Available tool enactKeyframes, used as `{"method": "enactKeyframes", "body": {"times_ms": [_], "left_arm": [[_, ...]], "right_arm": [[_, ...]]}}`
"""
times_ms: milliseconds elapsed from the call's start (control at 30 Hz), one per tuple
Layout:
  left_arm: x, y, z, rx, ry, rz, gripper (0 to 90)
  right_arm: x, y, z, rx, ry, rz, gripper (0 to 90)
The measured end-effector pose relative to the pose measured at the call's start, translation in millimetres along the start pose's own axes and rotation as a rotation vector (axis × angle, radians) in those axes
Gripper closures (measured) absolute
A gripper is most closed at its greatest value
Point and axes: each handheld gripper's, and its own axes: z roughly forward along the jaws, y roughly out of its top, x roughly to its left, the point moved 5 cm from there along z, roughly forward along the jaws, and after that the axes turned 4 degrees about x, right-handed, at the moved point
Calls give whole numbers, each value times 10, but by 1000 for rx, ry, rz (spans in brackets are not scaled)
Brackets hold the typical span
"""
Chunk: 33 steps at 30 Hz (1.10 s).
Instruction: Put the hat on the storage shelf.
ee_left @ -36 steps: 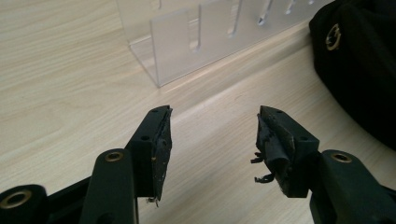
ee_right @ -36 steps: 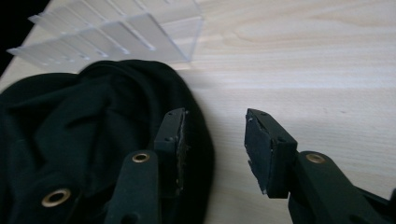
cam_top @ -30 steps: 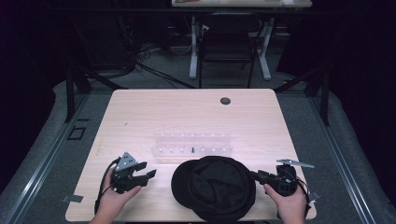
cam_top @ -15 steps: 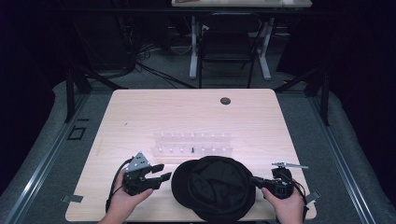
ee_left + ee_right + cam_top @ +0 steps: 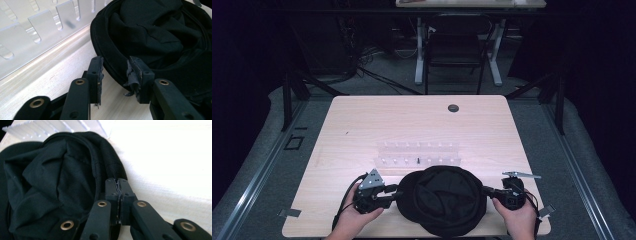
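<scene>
1. The black hat [image 5: 443,200] lies upside down at the near edge of the table [image 5: 362,125], between the two hands. Its crumpled lining faces up, and a clear plastic rack [image 5: 418,154] sits just beyond it.

2. The right gripper [image 5: 488,191] has clamped fully onto the right side of the hat's rim. In the right gripper view its pads meet with the fabric edge pinched between them [image 5: 117,187]. That side looks secure, so it is best held steady as the anchor.

3. The left gripper [image 5: 395,192] sits at the hat's left rim, about half open, and its jaws have just been closing. In the left gripper view the rim [image 5: 113,67] runs between the two pads. The right-hand pad [image 5: 135,72] is at the fabric, while the left-hand pad [image 5: 96,72] stands clear of it. It has no grip yet.

4. To do this well, finish closing the left jaws squarely on the stitched rim, not on the loose lining, which would likely slip or bunch.

5. Slide the gripper a little deeper over the rim before pinching, so the pads bite on more than the very edge.

6. Once both sides are held, lift evenly and keep the hat clear of the rack.
</scene>
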Motion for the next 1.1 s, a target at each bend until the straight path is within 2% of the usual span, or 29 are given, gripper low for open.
{"method": "enactKeyframes", "body": {"times_ms": [167,300,367,500,600,667,733,833,900,933,1100], "left_arm": [[-6,15,54,-8,14,4,551],[-14,11,62,-20,14,10,515],[-20,14,42,-26,10,23,497],[-18,13,8,-49,3,23,452],[9,3,-27,-48,24,30,446],[33,-13,-33,-47,25,18,446],[78,-48,-33,-18,51,21,446],[150,-105,-14,0,72,9,449],[195,-130,-19,9,80,-2,451],[231,-148,-18,4,83,-24,453],[298,-186,-26,10,88,-44,454]], "right_arm": [[-57,52,13,-16,-8,22,884],[-99,75,-11,-17,-11,32,884],[-115,75,-27,-20,-4,39,884],[-151,52,-63,-23,-11,55,883],[-192,45,-103,-34,-20,63,882],[-209,43,-115,-34,-24,64,881],[-242,39,-136,-28,-16,68,880],[-265,35,-142,-36,-17,90,877],[-272,36,-144,-32,-10,88,867],[-272,36,-141,-29,-12,75,852],[-274,37,-138,-32,-13,69,790]]}}
